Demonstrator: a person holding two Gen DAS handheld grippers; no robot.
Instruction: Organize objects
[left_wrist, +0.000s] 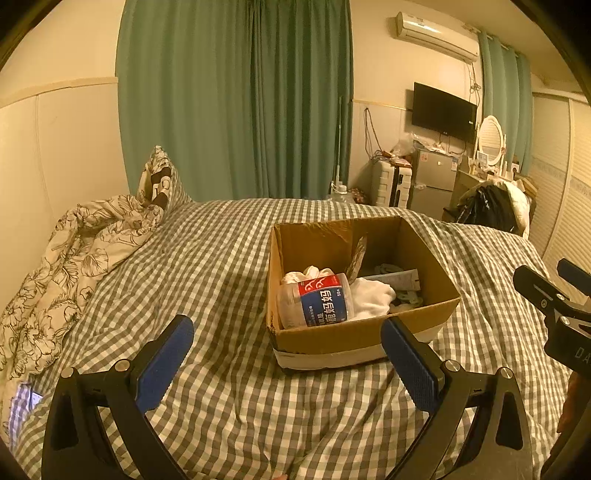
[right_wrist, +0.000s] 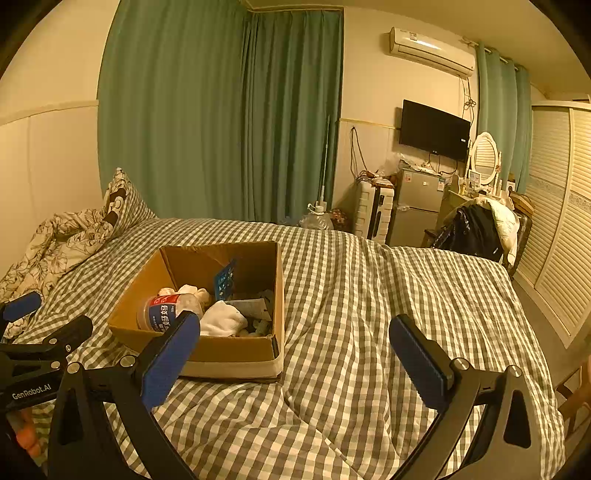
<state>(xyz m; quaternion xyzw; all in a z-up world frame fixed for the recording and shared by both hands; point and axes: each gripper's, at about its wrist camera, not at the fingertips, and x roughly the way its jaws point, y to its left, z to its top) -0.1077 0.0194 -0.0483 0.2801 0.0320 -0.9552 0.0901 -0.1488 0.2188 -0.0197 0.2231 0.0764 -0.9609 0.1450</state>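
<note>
A cardboard box sits on the checked bed cover; it also shows in the right wrist view. Inside lie a clear jar with a red and blue label, white cloth, a flat packet, a blue card leaning on the far wall, and small pale items. My left gripper is open and empty, just before the box's near wall. My right gripper is open and empty, to the right of the box.
The bed is covered in a grey checked sheet. A floral quilt and pillow lie at the left. Beyond the bed stand a fridge, a suitcase, a chair with clothes and a slatted wardrobe.
</note>
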